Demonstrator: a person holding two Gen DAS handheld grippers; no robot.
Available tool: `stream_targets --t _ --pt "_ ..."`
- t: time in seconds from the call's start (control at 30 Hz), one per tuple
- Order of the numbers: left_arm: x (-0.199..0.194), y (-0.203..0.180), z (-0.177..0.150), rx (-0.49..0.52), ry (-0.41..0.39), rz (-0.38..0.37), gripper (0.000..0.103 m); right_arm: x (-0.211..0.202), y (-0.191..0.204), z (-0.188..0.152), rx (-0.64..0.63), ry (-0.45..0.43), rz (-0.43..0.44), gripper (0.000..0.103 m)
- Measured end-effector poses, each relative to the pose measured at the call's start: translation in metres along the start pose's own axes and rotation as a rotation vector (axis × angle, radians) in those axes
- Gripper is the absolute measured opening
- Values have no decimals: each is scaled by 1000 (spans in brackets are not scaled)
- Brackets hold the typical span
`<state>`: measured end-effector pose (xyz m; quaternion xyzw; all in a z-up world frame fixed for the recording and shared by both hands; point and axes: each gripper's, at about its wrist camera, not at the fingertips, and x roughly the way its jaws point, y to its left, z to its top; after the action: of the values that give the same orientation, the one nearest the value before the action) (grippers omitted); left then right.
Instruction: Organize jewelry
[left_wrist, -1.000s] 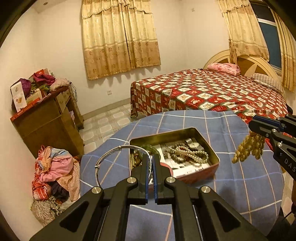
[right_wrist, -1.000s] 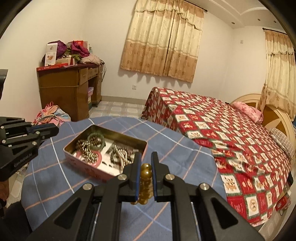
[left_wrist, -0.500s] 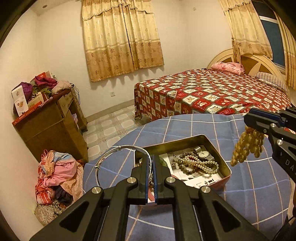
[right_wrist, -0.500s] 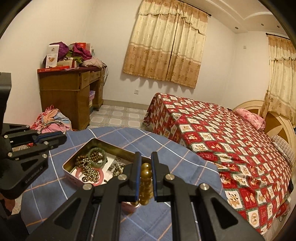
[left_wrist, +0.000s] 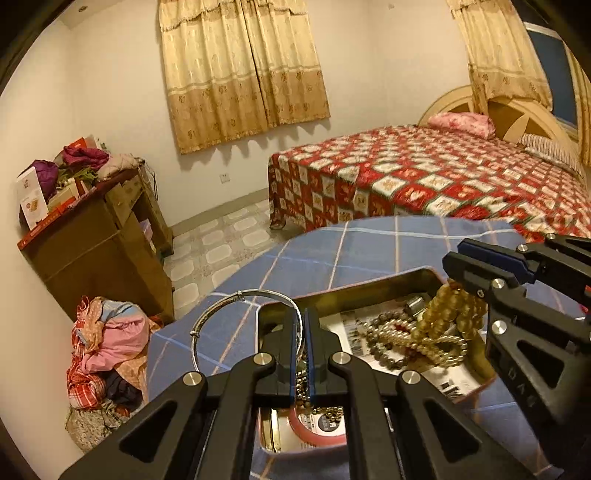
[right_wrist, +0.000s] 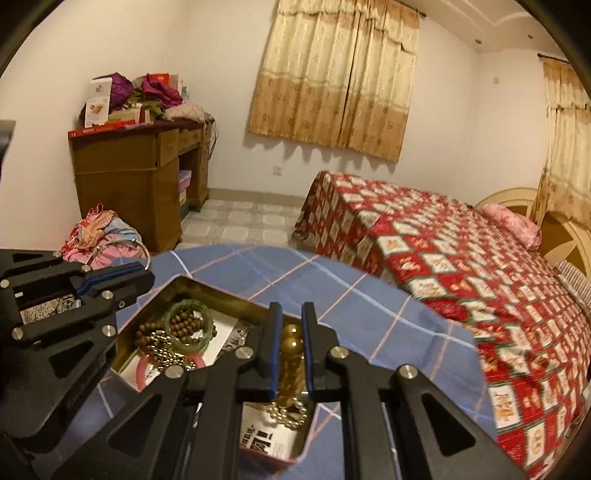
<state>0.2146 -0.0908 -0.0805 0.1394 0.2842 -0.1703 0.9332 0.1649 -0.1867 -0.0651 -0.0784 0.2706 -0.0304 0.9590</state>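
A shallow metal tin (left_wrist: 373, 286) (right_wrist: 207, 286) sits on the blue checked tablecloth (left_wrist: 369, 243), filled with bead strings, pearls and a green bangle (right_wrist: 189, 325). My left gripper (left_wrist: 300, 317) is shut on a thin silver bangle (left_wrist: 221, 301) that arcs out to its left, over the tin's left end. My right gripper (right_wrist: 289, 325) is shut on a golden bead bracelet (right_wrist: 291, 345), which hangs over the tin's right end (left_wrist: 448, 314). The silver bangle (right_wrist: 142, 249) shows beyond the left gripper (right_wrist: 122, 275) in the right wrist view.
A bed with a red patterned cover (left_wrist: 424, 181) lies beyond the table. A wooden desk (left_wrist: 92, 236) piled with boxes and clothes stands by the left wall, with a heap of clothes (left_wrist: 107, 350) on the tiled floor.
Both grippers moved forward and down toward the tin, which now lies right beneath their tips. The silver bangle and golden beads travelled along, still held.
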Motion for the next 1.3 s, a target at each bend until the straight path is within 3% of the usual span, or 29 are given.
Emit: stream_targets --t 0.23,0.27,0.3,0.33,0.37,0.43,0.67,0.8,1.3 --pt "22 -3 -10 21 42 18 12 25 0 -15 8 76 -1 13" --pt "23 -4 -11 30 50 29 24 26 -1 -17 9 78 -11 15" --pt "22 -5 -12 37 48 56 48 26 -2 -19 13 93 -11 28" --pt "20 -4 -12 36 33 70 61 27 -3 -19 17 101 -5 51" --pt "15 -2 -13 28 9 95 77 25 -3 -20 17 98 -13 60" --pt "7 4 -13 10 -8 75 78 18 -5 -22 5 93 -51 63" --pt "-16 17 -15 -10 -23 121 78 -7 -24 -23 40 82 -110 63" --pt "-32 26 -15 -39 -44 139 78 -23 -38 -21 78 54 -118 68" --pt "-55 35 -8 -66 -77 167 78 -38 -45 -14 94 9 -122 68"
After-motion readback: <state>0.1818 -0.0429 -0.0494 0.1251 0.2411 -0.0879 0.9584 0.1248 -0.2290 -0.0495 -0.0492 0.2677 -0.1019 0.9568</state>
